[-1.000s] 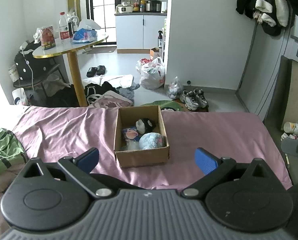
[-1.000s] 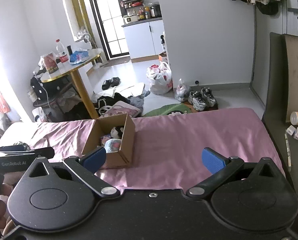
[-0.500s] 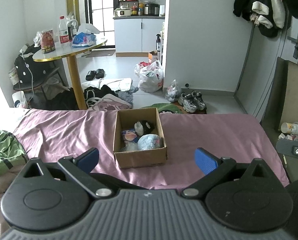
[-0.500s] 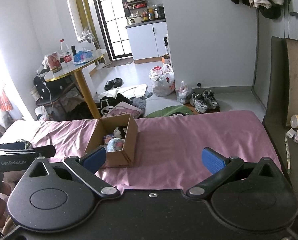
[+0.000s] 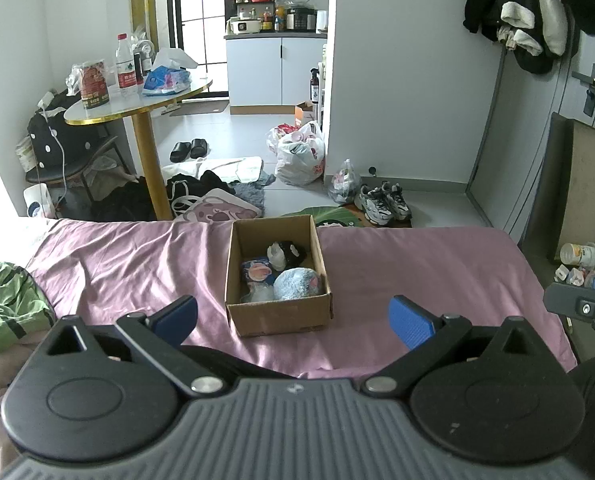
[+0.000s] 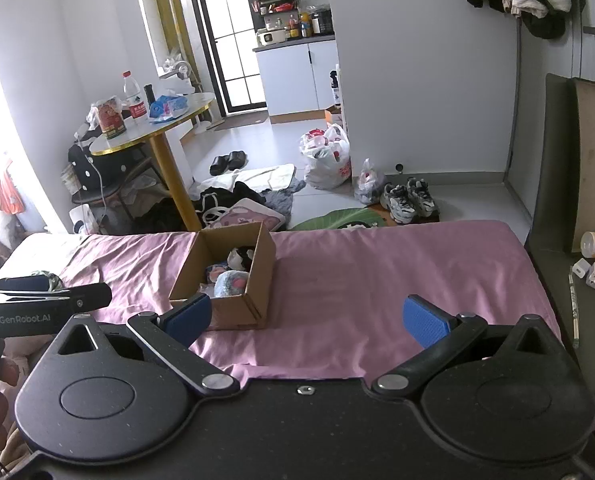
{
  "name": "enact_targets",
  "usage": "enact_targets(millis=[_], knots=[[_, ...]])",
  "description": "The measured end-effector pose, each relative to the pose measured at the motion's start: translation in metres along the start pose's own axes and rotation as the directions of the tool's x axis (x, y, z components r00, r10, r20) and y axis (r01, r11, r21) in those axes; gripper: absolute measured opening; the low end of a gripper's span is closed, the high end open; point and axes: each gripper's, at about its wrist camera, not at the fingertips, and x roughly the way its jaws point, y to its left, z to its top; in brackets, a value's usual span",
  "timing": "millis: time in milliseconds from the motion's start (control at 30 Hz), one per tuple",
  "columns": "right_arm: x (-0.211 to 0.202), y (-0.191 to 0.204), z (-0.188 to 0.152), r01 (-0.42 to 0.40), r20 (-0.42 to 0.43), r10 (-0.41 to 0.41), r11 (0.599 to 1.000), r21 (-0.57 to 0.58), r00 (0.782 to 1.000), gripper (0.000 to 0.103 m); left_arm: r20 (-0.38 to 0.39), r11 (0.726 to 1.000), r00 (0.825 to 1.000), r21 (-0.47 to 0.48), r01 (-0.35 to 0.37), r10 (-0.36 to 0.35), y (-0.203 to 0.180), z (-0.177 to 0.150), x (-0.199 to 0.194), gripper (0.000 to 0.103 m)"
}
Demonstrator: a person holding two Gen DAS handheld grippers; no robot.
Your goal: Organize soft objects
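Currently both tongs are released and grasp nothing: the left tongs point(image 5: 293, 318) and right tongs point(image 6: 307, 316) hang over the near edge of the bed point(image 5: 417, 264), blue pads spread wide. Toward the bed's far edge sits the cardboard box point(image 5: 277, 316), holding a blue fluffy toy point(image 5: 297, 284), a black-and-white plush point(image 5: 287, 252) and a small packet point(image 5: 256, 270).

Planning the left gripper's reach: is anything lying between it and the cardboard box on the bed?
Nothing visible. Only bare pink sheet lies between the open left gripper and the cardboard box, which holds soft toys.
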Motion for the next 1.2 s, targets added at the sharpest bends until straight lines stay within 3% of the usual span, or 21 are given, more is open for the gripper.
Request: enact_targets(millis=[1200], knots=[[0.0012,-0.0047,-0.0039,-0.003,-0.003,0.003,1.0,-0.004,1.0,0.103,-0.01,1.0,1.0,0.008,0.016,-0.015,-0.005,0.0001,0.0011,0.101]])
